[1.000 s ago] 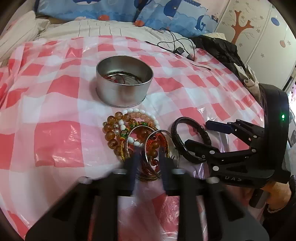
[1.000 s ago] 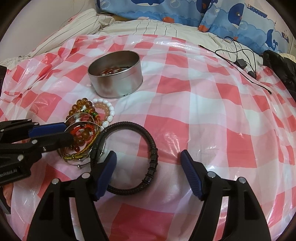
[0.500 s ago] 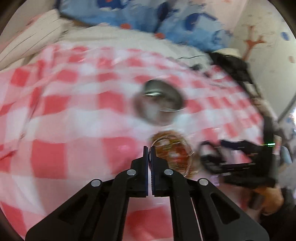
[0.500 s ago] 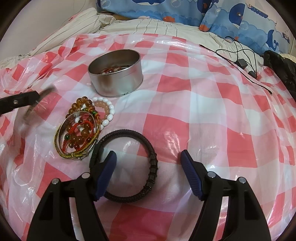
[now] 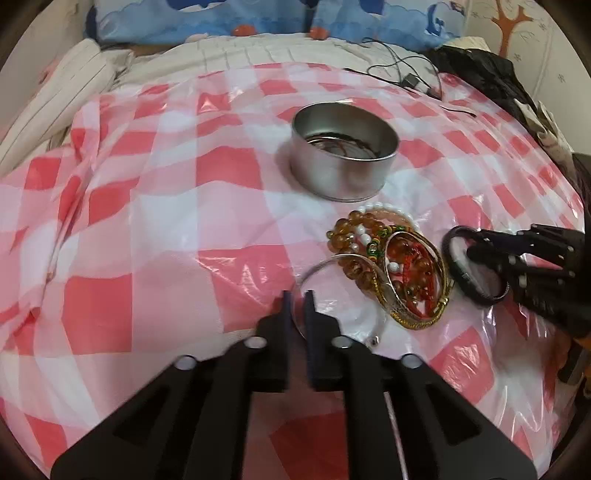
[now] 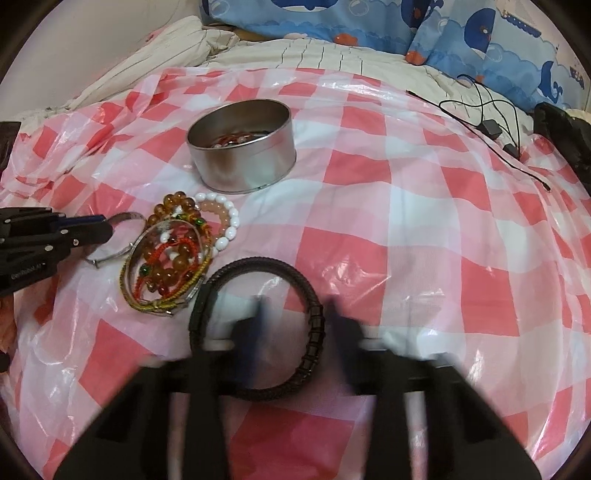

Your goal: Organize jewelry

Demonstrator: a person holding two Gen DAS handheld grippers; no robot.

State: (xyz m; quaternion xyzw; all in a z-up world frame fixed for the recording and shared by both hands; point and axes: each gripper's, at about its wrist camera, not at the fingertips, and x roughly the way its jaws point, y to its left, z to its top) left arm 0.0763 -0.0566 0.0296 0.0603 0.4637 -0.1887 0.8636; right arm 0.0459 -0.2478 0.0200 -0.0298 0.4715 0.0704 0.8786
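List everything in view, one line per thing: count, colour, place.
tin: one, silver, round, open, on the cloth beyond the bracelets; some jewelry inside.
bracelet pile: several overlapping, amber, white, red and gold, just in front of the tin.
silver bangle: one, thin, at the pile's left edge, between the left gripper's fingers.
black bracelet: one, braided, right of the pile.
cloth: one, red and white check plastic, over the bed.
cable: one, black, far right on the cloth.
pillows: blue whale print, behind.
left gripper: black, nearly shut on the bangle.
right gripper: black, blurred, open over the black bracelet.
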